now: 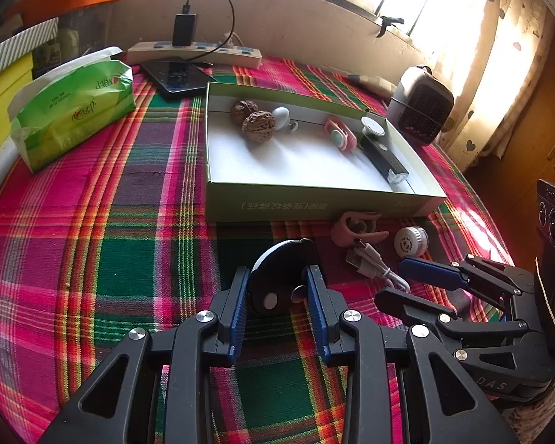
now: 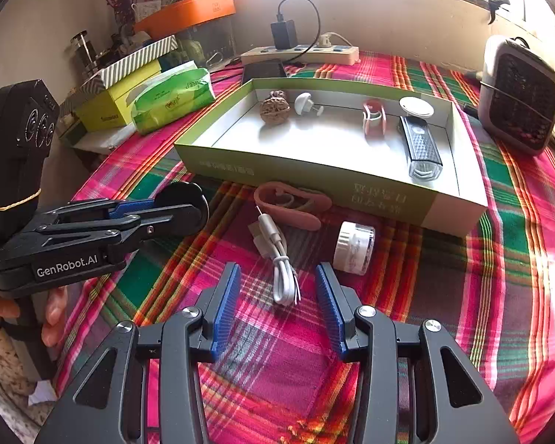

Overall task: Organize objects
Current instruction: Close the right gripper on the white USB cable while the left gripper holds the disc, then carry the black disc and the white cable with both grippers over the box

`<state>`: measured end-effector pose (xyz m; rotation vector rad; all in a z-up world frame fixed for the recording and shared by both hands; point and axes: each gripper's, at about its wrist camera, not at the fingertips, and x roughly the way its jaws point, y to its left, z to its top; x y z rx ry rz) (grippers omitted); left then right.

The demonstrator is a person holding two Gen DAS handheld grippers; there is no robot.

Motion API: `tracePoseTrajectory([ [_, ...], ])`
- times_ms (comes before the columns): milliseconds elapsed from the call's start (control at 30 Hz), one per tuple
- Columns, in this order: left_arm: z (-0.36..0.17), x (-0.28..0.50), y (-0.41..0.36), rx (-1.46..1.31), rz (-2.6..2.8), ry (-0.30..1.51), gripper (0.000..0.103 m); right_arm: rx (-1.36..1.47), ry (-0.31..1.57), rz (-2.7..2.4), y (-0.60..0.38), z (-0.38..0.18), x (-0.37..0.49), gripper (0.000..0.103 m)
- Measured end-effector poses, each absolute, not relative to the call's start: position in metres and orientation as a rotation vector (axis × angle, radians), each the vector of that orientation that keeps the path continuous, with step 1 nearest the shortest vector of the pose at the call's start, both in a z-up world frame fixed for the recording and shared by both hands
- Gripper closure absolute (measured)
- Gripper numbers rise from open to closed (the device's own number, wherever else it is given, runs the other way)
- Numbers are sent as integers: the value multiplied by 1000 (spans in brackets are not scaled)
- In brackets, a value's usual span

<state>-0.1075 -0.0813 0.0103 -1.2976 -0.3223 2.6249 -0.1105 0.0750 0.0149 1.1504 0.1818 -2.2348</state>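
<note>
Tongs: my left tongs [image 1: 277,288] gripped the black disc [image 1: 277,277] bound for the green tray [image 1: 314,203]; right tongs [image 2: 273,296] gaped, empty, straddling the white cable [image 2: 281,277].

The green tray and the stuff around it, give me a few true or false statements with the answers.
1. The left gripper holds a dark round disc. True.
2. The white cable lies inside the green tray. False: it lies on the tablecloth in front of the tray.
3. The right gripper is clamped on the cable. False: its jaws stand open around the cable's end.
4. Walnuts sit in the tray. True.
5. The small white jar lies outside the tray. True.
</note>
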Motion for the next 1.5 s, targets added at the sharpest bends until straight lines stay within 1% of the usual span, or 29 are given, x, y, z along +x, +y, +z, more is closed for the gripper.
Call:
tracePoseTrajectory([
  [100,10,-107,-85,-1299,2630,-331,75,1145,219,-2239,68,15,-114,59],
  [267,10,-108,-87,-1298,2634,-332,75,1109,349,-2266,51,13,-112,59],
  [533,10,-109,-88,-1295,2637,-330,75,1099,360,-2279,48,11,-113,60],
  [600,10,-110,-88,-1295,2638,-327,75,1097,361,-2281,47,12,-113,63],
  [633,10,-110,-88,-1295,2637,-329,75,1096,360,-2281,48,12,-112,66],
  [733,10,-110,-88,-1296,2637,-329,75,1095,358,-2282,47,12,-112,69],
  [767,10,-110,-87,-1295,2637,-329,75,1095,357,-2284,47,12,-112,75],
  [833,10,-110,-87,-1295,2637,-329,75,1094,357,-2284,47,12,-112,83],
  [1500,11,-112,-87,-1294,2635,-302,75,1107,277,-2274,52,13,-109,83],
])
